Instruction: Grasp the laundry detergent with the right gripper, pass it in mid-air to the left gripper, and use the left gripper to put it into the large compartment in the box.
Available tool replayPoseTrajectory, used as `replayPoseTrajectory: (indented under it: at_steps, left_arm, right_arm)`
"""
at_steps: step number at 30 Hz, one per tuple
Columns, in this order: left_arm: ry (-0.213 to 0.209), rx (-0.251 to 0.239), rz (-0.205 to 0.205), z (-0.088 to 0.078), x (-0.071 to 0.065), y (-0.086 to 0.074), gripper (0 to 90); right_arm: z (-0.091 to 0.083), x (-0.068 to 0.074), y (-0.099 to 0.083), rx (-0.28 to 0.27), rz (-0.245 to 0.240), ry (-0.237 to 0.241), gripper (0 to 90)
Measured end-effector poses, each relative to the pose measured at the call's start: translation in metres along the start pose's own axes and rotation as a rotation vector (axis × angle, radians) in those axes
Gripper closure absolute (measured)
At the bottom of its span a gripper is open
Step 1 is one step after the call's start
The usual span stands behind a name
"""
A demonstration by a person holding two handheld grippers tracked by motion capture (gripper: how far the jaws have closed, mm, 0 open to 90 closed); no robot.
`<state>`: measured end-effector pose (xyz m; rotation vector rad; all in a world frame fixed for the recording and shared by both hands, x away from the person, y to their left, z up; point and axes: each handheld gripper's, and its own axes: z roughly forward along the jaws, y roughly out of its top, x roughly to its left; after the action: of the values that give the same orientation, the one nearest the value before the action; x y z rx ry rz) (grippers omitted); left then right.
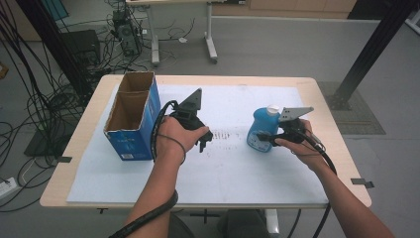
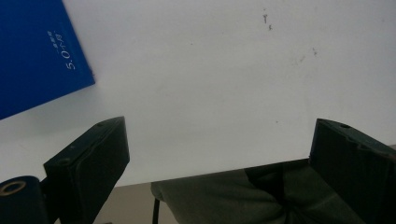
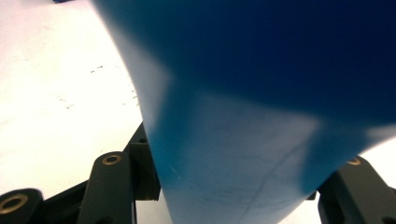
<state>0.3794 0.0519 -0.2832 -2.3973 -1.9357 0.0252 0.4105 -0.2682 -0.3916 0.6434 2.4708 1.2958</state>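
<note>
A blue bottle with a white cap stands upright on the white mat, right of centre. My right gripper comes at it from the right and is shut on its body. In the right gripper view the bottle fills the gap, with both jaws of that gripper pressed against its sides. My left gripper hovers over the middle of the mat, pointing down. Its jaws stand wide apart and open, with bare mat between them.
An open-topped blue cardboard box stands at the mat's left edge, close to my left hand; its corner shows in the left gripper view. The wooden table's rim frames the mat. Beyond the table are cables, desk legs and a black post.
</note>
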Motion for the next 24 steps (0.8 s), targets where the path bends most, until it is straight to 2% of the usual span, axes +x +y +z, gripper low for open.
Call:
replayPoseTrajectory:
  at_steps: [24]
  left_arm:
    - [0.002,-0.006,0.005,-0.0021,-0.0009,-0.0006,5.6]
  right_arm:
    - [-0.0001,-0.0004,0.0003,0.003,0.003,0.002,43.6]
